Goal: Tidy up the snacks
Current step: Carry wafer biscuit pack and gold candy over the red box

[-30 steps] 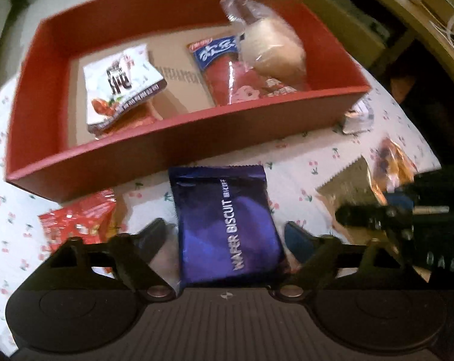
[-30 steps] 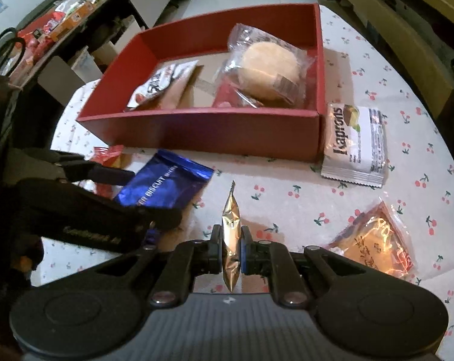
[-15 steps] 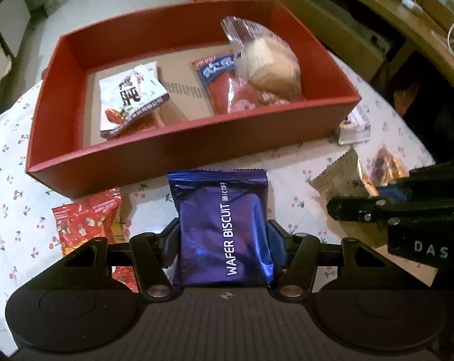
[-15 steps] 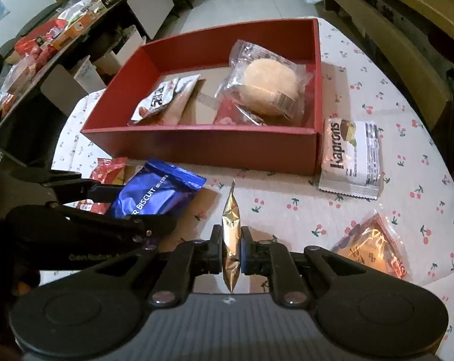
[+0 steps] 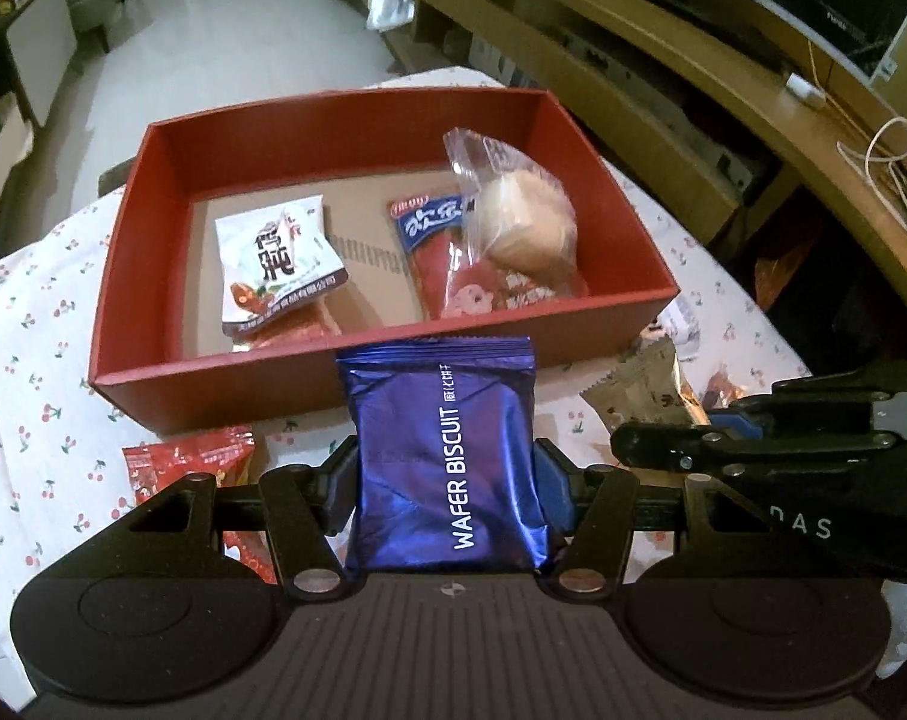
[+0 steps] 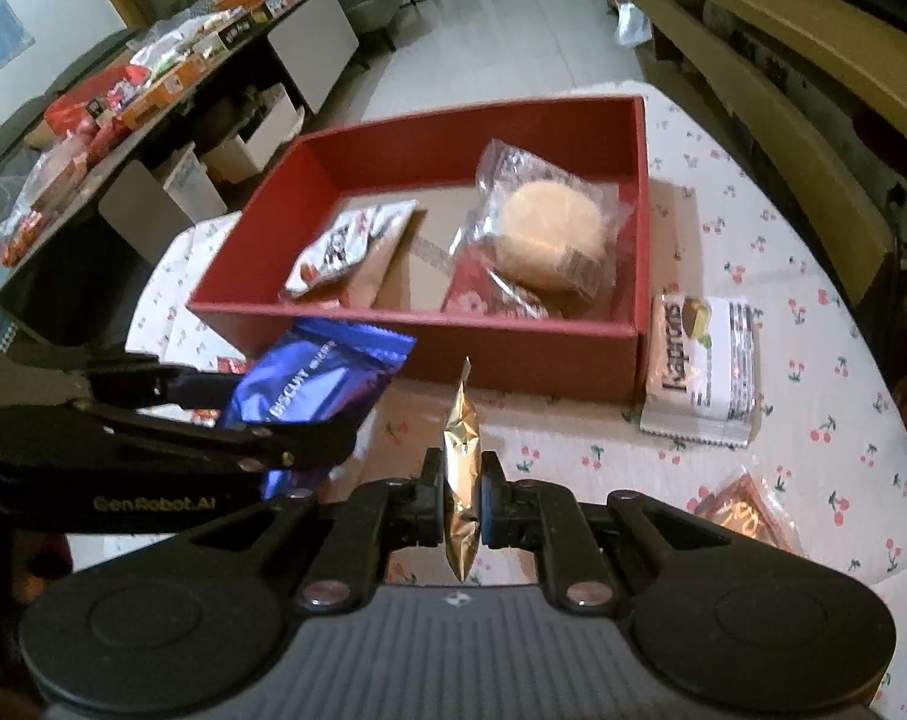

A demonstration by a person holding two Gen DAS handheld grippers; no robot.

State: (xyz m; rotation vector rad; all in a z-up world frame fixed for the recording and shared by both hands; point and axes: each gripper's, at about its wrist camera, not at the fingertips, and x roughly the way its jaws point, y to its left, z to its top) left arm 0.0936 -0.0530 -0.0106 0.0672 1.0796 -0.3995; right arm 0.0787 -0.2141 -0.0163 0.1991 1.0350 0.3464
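Note:
My left gripper (image 5: pixel 447 474) is shut on a blue wafer biscuit packet (image 5: pixel 447 456) and holds it above the table, just in front of the red box's (image 5: pixel 309 384) near wall. The packet also shows in the right wrist view (image 6: pixel 315 381). My right gripper (image 6: pixel 462 486) is shut on a thin gold packet (image 6: pixel 462 462), held edge-on in front of the red box (image 6: pixel 513 354). Inside the box lie a white sachet (image 5: pixel 276 264), a red and blue packet (image 5: pixel 441 258) and a bagged round bun (image 5: pixel 525 222).
On the cherry-print tablecloth (image 6: pixel 813 324) lie a white Kaprons packet (image 6: pixel 702 369) right of the box, an orange packet (image 6: pixel 747 519) at the near right, and a red packet (image 5: pixel 195 462) at the box's front left. A cluttered side table (image 6: pixel 123 114) stands at the left.
My left gripper closed on the blue wafer packet and lifted it off the table toward the box. My right gripper rose with the gold packet still held.

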